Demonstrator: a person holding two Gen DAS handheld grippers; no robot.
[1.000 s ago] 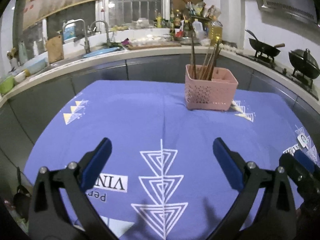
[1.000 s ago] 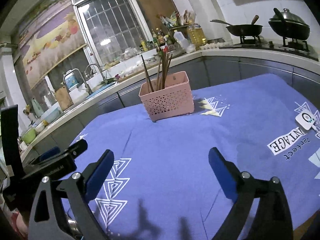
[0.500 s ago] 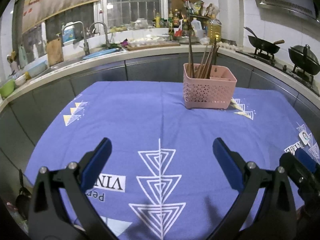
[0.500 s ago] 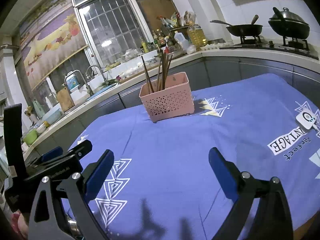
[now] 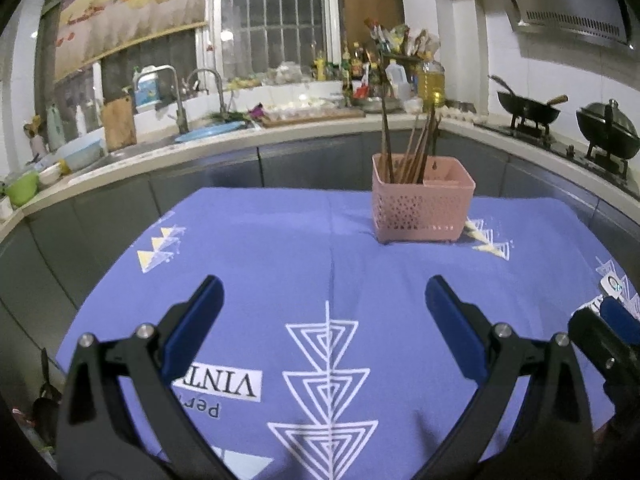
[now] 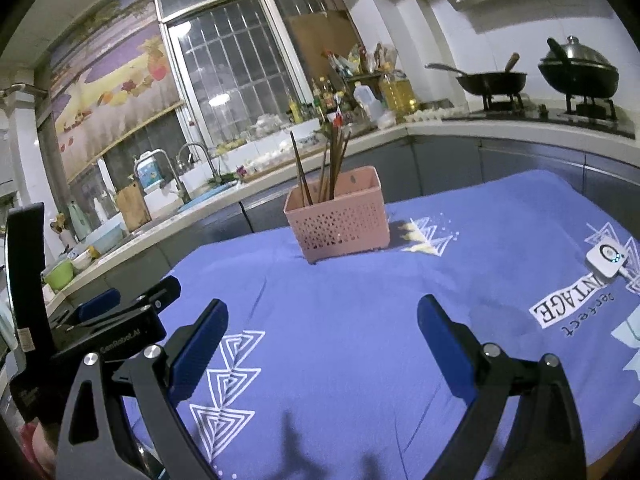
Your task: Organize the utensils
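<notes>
Risk as we see it: both left gripper [image 5: 324, 304] and right gripper [image 6: 322, 330] hang spread and empty, well short of pink perforated plastic basket [image 6: 340, 220] holding brown wooden chopsticks [image 6: 326, 170] on blue-clothed bench [image 6: 360, 320], which a careless reach could tip.

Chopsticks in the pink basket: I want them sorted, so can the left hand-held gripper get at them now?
Probably yes: the left hand-held gripper is open, with only bare cloth before the chopsticks.
</notes>
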